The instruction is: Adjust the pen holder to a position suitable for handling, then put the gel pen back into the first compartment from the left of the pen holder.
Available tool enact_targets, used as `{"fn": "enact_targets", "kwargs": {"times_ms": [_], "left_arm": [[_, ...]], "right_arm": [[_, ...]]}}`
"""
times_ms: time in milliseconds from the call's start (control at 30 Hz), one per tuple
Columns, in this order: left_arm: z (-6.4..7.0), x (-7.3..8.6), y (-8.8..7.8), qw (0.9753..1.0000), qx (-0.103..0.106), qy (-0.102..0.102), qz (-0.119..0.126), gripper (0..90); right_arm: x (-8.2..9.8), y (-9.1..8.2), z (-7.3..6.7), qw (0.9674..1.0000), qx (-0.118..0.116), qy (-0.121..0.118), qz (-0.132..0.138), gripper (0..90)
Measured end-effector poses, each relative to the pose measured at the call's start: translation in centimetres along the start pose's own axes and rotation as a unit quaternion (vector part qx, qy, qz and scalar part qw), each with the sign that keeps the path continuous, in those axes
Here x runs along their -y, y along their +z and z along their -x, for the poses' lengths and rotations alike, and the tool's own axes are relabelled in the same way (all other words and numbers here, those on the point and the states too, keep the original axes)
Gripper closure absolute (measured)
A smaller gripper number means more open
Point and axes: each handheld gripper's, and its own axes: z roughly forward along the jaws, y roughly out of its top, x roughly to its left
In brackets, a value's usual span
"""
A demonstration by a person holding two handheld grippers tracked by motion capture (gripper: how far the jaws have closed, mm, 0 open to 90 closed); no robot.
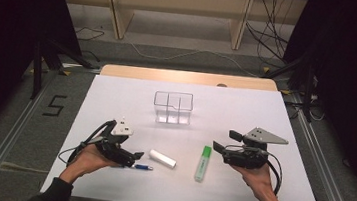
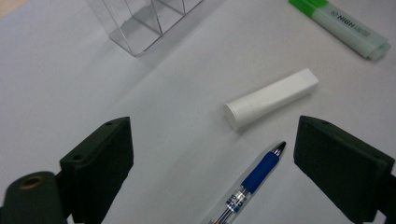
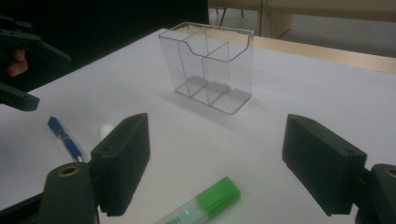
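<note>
On the white table lie a blue pen, a white tube and a green highlighter. A clear compartmented holder stands upright behind them. My left gripper is open and held low over the pen. In the left gripper view the pen's tip end lies between the open jaws, with the tube just beyond. My right gripper hovers to the right of the highlighter, open and holding nothing. In the right gripper view the highlighter's cap lies below the gap between the jaws, and the holder stands ahead.
The table's wooden far edge borders the white sheet. Beyond it are a wooden shelf frame and cables on the floor. Metal rails run along both sides, and a "5" mark is on the floor at the left.
</note>
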Motion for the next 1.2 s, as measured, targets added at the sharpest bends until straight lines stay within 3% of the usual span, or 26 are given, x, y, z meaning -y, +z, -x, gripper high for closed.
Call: {"fn": "enact_targets", "kwargs": {"times_ms": [267, 467, 600, 900, 933, 1033, 1067, 1200], "left_arm": [[0.4, 0.1, 1.0, 0.9992, 0.013, 0.014, -0.035, 12.8], [0.1, 0.4, 1.8, 0.9967, 0.025, 0.025, -0.073, 13.6], [0.0, 0.6, 2.1, 0.9937, 0.030, 0.039, -0.101, 14.0], [-0.1, 0.8, 2.8, 0.9892, 0.033, 0.049, -0.134, 15.5], [-0.2, 0.8, 2.8, 0.9872, 0.034, 0.057, -0.145, 16.3], [-0.1, 0.7, 3.3, 0.9855, 0.036, 0.060, -0.155, 17.3], [-0.2, 0.7, 3.3, 0.9835, 0.038, 0.066, -0.164, 17.6], [-0.1, 0.6, 3.6, 0.9814, 0.036, 0.077, -0.172, 21.3]], "right_arm": [[0.7, -0.7, -0.4, 1.0000, -0.004, 0.002, -0.001, 24.0], [1.2, -0.8, -0.7, 1.0000, -0.008, 0.003, -0.004, 24.0], [1.4, -0.9, -0.9, 0.9999, -0.010, 0.005, -0.008, 24.0], [1.4, -0.8, -1.0, 0.9999, -0.013, 0.000, -0.007, 24.0], [1.4, -0.8, -1.0, 0.9999, -0.012, 0.000, -0.008, 24.0], [1.4, -0.7, -1.0, 0.9999, -0.013, 0.002, -0.008, 24.0], [1.4, -0.7, -1.0, 0.9999, -0.014, 0.002, -0.009, 24.0], [1.5, -0.6, -0.9, 0.9998, -0.016, 0.000, -0.009, 24.1]]}}
